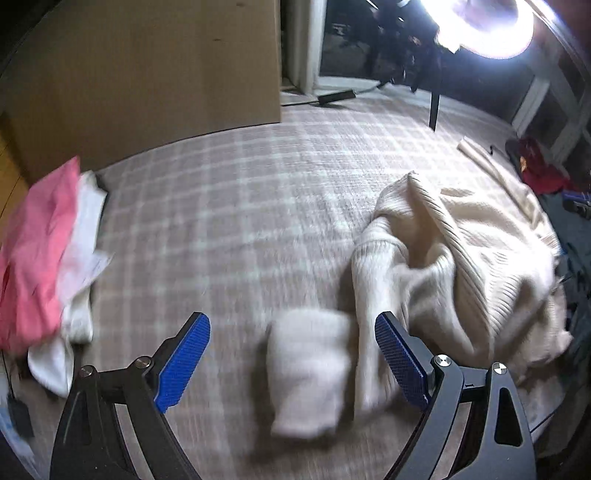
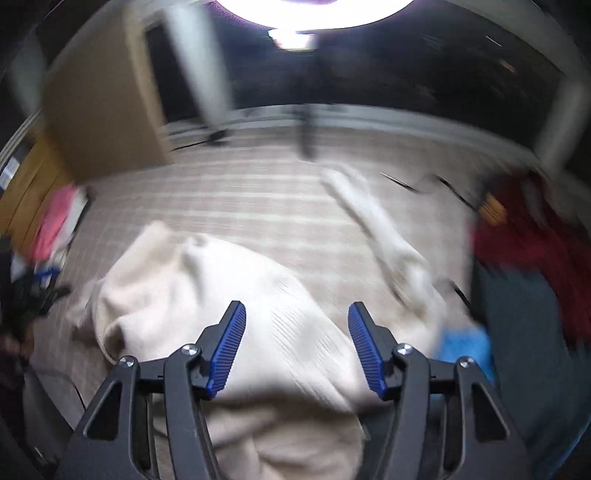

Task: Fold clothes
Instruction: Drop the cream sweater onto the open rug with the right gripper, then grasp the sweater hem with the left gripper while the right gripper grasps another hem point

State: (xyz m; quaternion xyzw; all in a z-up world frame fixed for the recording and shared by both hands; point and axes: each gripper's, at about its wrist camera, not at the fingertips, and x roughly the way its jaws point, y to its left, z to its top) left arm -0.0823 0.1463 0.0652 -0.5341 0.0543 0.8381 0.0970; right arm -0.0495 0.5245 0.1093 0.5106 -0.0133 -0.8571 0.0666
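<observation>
A cream ribbed sweater (image 1: 454,266) lies crumpled on the checked carpet, right of centre in the left wrist view. One sleeve runs down toward me and its folded cuff (image 1: 308,369) lies between the blue pads of my left gripper (image 1: 291,332), which is open and holds nothing. In the blurred right wrist view the same sweater (image 2: 207,280) spreads under my right gripper (image 2: 297,314), open and hovering above the knit. Its other sleeve (image 2: 373,221) stretches away toward the far right.
A pile of pink and white clothes (image 1: 40,258) lies at the left by a wooden cabinet (image 1: 147,74). Red clothing (image 2: 532,240) and dark blue fabric (image 2: 524,332) sit at the right. A bright lamp (image 1: 484,26) glares above a dark stand leg (image 1: 434,109).
</observation>
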